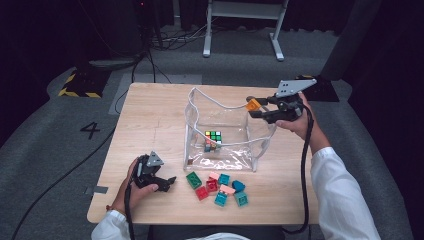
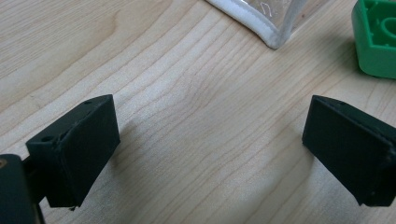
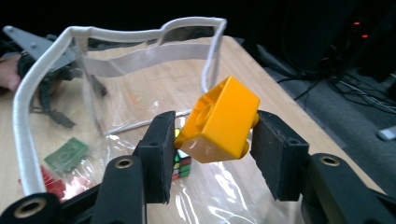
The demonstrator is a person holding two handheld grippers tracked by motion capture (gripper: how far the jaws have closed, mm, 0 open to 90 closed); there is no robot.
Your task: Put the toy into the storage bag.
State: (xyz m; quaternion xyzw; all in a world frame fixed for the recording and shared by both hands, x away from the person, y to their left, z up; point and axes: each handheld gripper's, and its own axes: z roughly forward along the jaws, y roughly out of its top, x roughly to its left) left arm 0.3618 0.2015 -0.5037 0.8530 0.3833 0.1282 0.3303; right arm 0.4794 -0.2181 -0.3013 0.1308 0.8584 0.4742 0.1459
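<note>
A clear plastic bag (image 1: 225, 145) with a white rim (image 3: 28, 154) stands open mid-table, a colour puzzle cube (image 1: 213, 140) inside it. My right gripper (image 1: 256, 109) hovers over the bag's right rim, shut on an orange brick (image 3: 219, 119) held tilted between its jaws. My left gripper (image 1: 167, 184) rests low near the table's front left, jaws wide open over bare wood with nothing between them (image 2: 210, 144). A green brick (image 2: 376, 39) lies just beyond its right jaw, near the bag's corner (image 2: 275, 39).
Several loose bricks in green, red, teal and pink (image 1: 220, 187) lie in front of the bag. The wooden table (image 1: 150, 115) has free room at its left and back. Cables trail from both grippers over the table's front edge.
</note>
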